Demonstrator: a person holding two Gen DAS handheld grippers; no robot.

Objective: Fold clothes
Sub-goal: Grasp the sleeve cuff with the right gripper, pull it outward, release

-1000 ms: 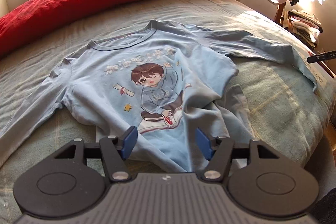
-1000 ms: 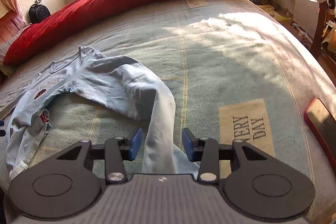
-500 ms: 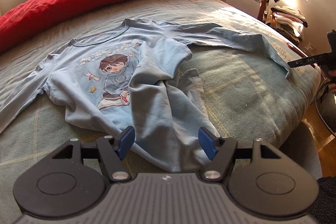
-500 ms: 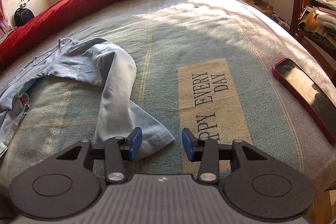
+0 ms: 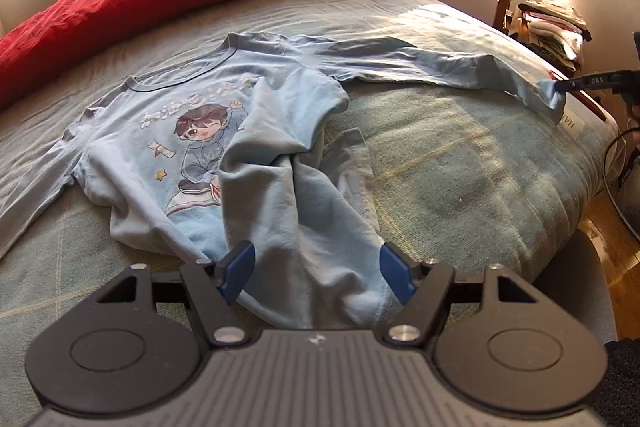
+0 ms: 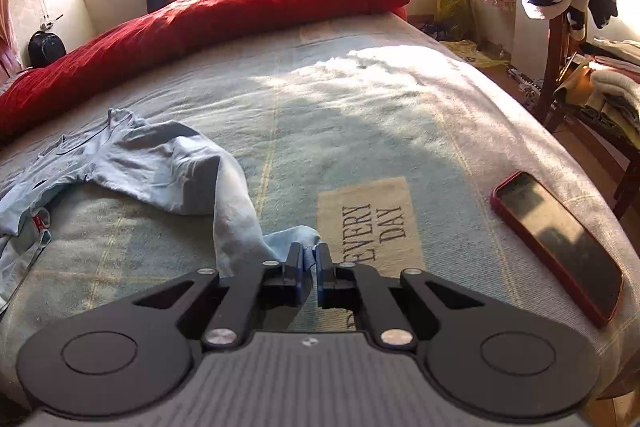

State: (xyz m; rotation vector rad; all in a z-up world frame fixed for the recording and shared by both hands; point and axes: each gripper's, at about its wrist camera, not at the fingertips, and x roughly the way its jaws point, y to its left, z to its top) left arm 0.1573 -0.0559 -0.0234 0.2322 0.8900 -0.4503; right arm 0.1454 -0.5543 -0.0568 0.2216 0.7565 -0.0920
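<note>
At the sleeve's [image 6: 240,211] cuff, right claw [image 6: 308,261] has just pinched closed.

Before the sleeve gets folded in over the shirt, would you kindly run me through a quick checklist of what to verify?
1. Right hand-held gripper shut on the sleeve cuff: ok; its jaws have just closed on the fabric.
2. Left hand-held gripper free: ok, open, with the shirt hem lying loose between its pads.
3. Blue shirt flat: not ok; its right side is bunched over the print.
4. Phone clear of the sleeve's path: ok, it lies apart, off to the right.
5. Far sleeve straight: cannot tell, it runs out of frame.
</note>
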